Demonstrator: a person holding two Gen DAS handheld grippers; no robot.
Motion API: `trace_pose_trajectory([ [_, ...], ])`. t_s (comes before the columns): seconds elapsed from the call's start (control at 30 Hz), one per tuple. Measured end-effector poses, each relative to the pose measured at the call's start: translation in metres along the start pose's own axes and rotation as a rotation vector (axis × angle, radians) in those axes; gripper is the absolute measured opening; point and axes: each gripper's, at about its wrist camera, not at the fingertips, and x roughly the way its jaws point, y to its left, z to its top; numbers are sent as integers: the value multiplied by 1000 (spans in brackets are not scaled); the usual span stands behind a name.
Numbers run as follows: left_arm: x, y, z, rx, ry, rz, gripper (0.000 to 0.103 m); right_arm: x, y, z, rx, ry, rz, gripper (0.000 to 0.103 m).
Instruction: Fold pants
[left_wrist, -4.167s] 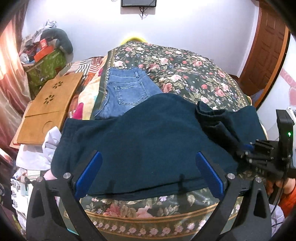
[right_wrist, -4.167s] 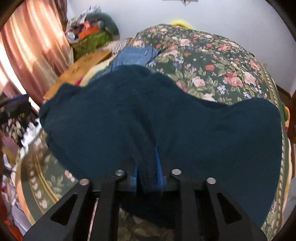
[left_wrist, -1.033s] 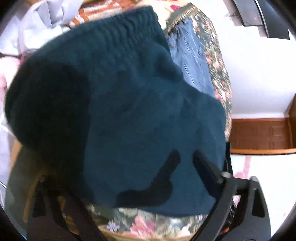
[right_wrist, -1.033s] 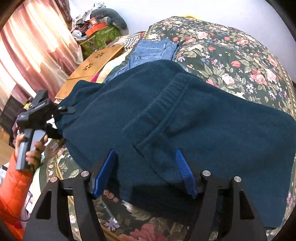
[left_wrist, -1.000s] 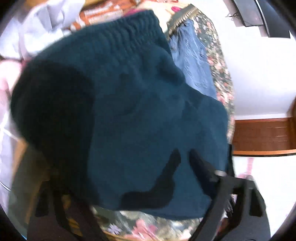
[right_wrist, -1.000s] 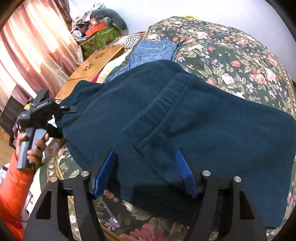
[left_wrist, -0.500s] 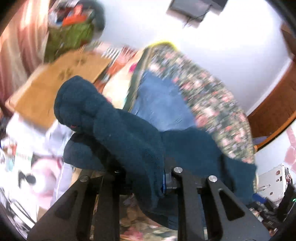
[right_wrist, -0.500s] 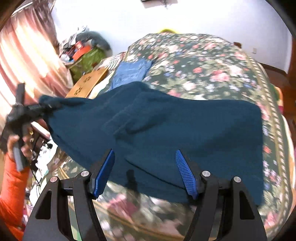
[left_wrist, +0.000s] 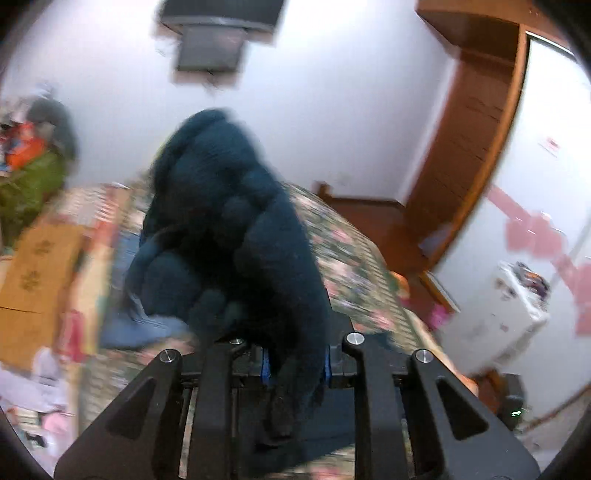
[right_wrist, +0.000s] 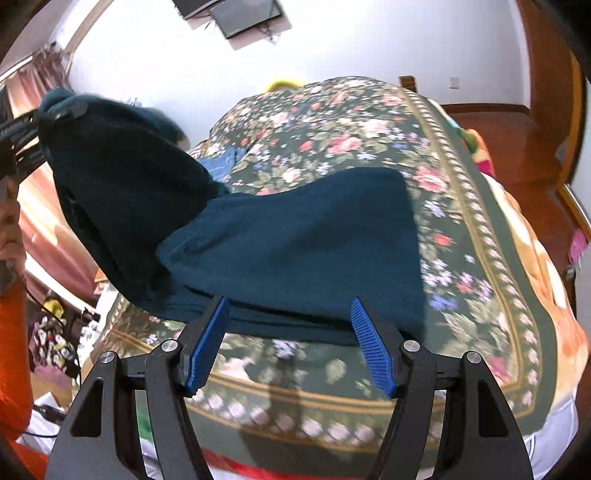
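Note:
The dark teal pants (right_wrist: 295, 236) lie on the floral bedspread (right_wrist: 369, 122), their left end lifted high in the air. My left gripper (left_wrist: 294, 360) is shut on that lifted end of the pants (left_wrist: 236, 236), which bulges up before the camera. It also shows at the far left of the right wrist view (right_wrist: 55, 114), clamping the raised fabric. My right gripper (right_wrist: 291, 343) is open and empty, its blue pads (right_wrist: 207, 343) just in front of the pants' near edge.
Blue jeans (right_wrist: 221, 162) lie on the bed behind the pants. A wooden board (left_wrist: 33, 266) and clutter sit left of the bed. A wooden door (left_wrist: 469, 122) and a white cabinet (left_wrist: 495, 314) stand to the right. The bed's front edge (right_wrist: 295, 406) is near.
My left gripper has lifted the left end of the pants higher and swung it rightward over the rest. My right gripper has stayed open and tilted upward, back from the fabric.

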Motion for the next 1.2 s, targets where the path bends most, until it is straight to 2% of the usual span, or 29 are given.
trace_pose_trajectory([
  [0.1,35,-36,-7,30,74,-51,19,-3,-14,-7,48,-2,8,65],
  [0.2,82,-71,-29,75,185,-79,19,-5,-26,-15,85,2,5,65],
  [0.4,160,-118,-106,233,419,-60,19,-9,-37,-27,107,4,-12,65],
  [0.5,166,-131,-130,296,463,-23,21,-9,-42,-32,117,16,-19,65],
  [0.57,163,-138,-133,357,480,15,28,-8,-45,-34,127,25,-9,65],
  [0.6,162,-144,-135,382,492,19,37,-7,-45,-35,130,29,-5,65],
  [0.63,160,-146,-135,390,497,2,52,-7,-45,-36,134,30,-4,65],
  [0.7,144,-150,-128,385,458,-32,72,-5,-44,-35,134,35,-5,65],
  [0.73,133,-150,-120,387,412,-42,80,-3,-43,-35,132,37,-3,65],
  [0.8,114,-147,-109,398,336,-51,87,2,-41,-34,142,46,-16,65],
  [0.9,92,-134,-86,405,229,-26,94,9,-37,-31,137,59,-9,65],
  [1.0,96,-100,-63,359,174,69,101,19,-32,-28,129,80,-6,65],
  [1.07,112,-67,-50,301,189,131,101,27,-29,-27,126,95,-5,65],
  [1.2,169,12,-35,176,292,280,101,38,-23,-22,124,118,-8,66],
])
